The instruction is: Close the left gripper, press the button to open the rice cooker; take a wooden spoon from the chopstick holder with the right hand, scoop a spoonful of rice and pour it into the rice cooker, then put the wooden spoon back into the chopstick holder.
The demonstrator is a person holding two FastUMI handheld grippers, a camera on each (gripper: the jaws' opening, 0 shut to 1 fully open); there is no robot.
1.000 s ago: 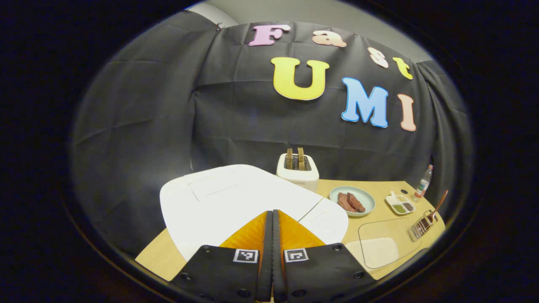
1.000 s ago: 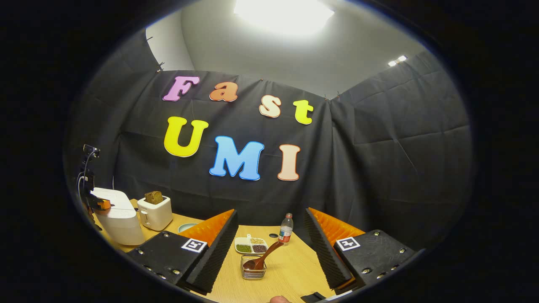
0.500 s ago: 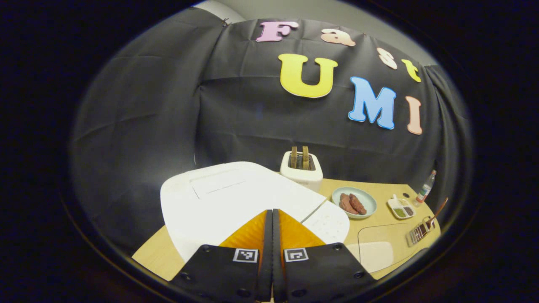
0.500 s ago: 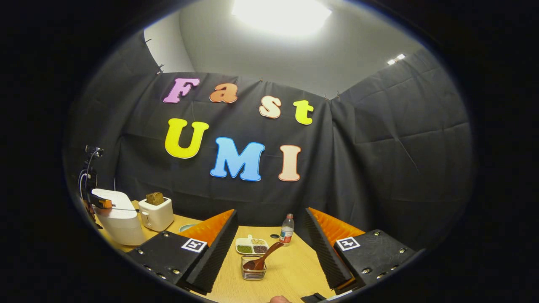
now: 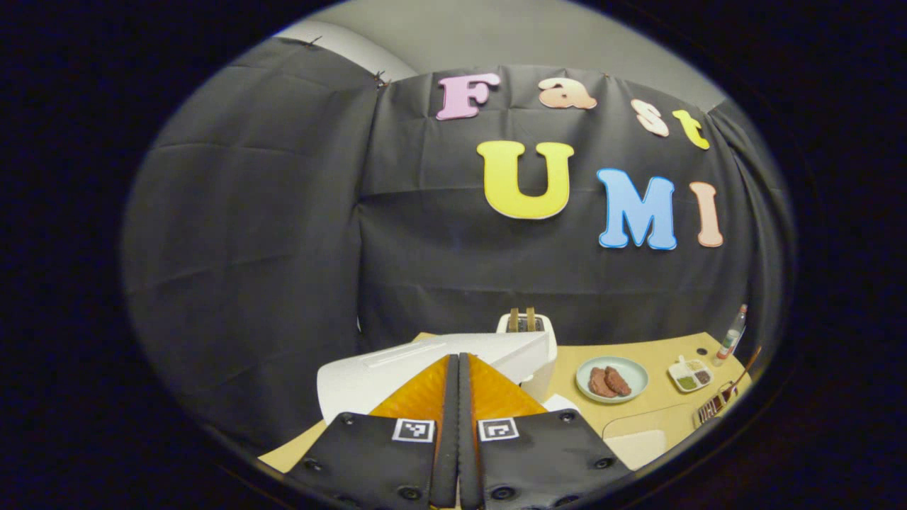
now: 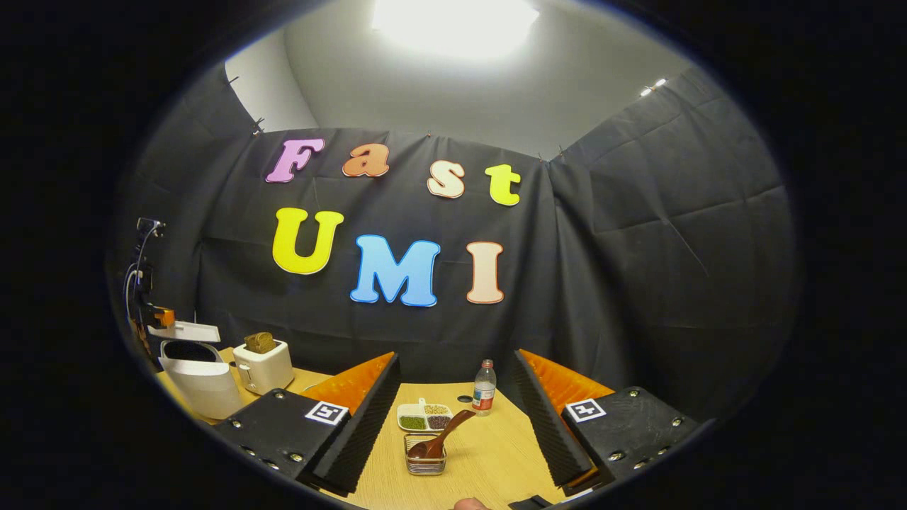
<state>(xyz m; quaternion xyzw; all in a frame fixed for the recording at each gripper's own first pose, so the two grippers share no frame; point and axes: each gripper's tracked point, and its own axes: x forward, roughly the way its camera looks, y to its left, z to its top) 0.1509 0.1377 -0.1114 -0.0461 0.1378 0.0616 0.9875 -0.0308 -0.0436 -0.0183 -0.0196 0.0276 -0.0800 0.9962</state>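
Left gripper view: the left gripper [image 5: 458,382] has its jaws clenched together with nothing between them, right over the cooker [image 5: 425,372], whose lid is tilted up. Toaster [image 5: 526,327] behind it, plate [image 5: 612,378] to the right.

Right gripper view: right gripper [image 6: 453,411] is spread wide, hovering short of the holder [image 6: 425,457] with the spoon [image 6: 441,439] leaning in it. Cooker sits far left, lid [image 6: 183,331] raised.

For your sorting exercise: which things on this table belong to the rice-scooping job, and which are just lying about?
Job things: rice cooker, lid up; wooden spoon; chopstick holder; sectioned grain dish.

Lying about: toaster; plate of meat; bottle.
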